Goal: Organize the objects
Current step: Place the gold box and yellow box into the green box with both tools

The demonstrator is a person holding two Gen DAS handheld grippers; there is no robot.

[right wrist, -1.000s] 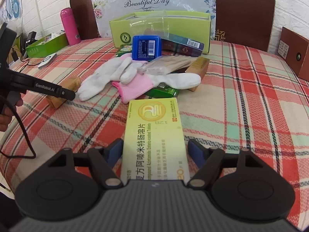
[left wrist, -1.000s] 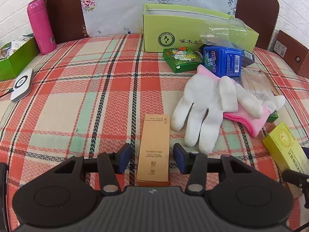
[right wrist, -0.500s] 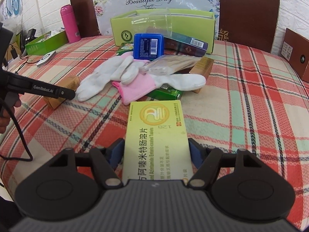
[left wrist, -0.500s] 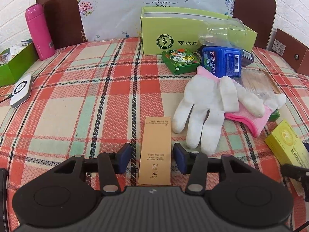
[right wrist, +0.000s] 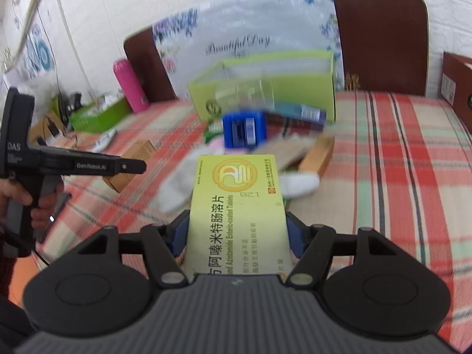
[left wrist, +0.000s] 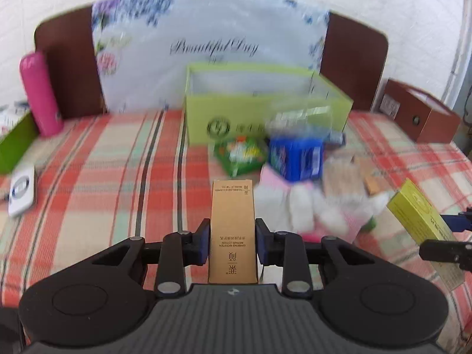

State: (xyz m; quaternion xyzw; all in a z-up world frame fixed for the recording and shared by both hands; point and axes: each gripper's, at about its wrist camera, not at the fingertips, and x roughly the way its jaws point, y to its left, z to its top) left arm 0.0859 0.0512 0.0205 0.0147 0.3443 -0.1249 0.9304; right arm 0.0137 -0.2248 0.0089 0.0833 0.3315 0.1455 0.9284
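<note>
My left gripper point(left wrist: 232, 243) is shut on a slim tan box point(left wrist: 232, 218) and holds it up off the plaid cloth. My right gripper point(right wrist: 237, 236) is shut on a yellow tablet box point(right wrist: 237, 203), also lifted; that box shows at the right of the left wrist view point(left wrist: 419, 209). An open green box point(left wrist: 259, 109) stands at the back centre. White gloves point(left wrist: 306, 209), a pink glove, a blue pack point(left wrist: 296, 156) and a small green pack point(left wrist: 240, 153) lie in front of it. Both views are blurred.
A pink bottle point(left wrist: 39, 94) and a green tray point(left wrist: 14, 141) stand at the back left. A white device point(left wrist: 22, 190) lies at the left. A brown box point(left wrist: 421, 118) stands at the back right. Another tan box point(right wrist: 317, 155) lies by the gloves.
Both grippers closed on their boxes and lifted them off the cloth. Both views have tilted up and moved toward the green box.
</note>
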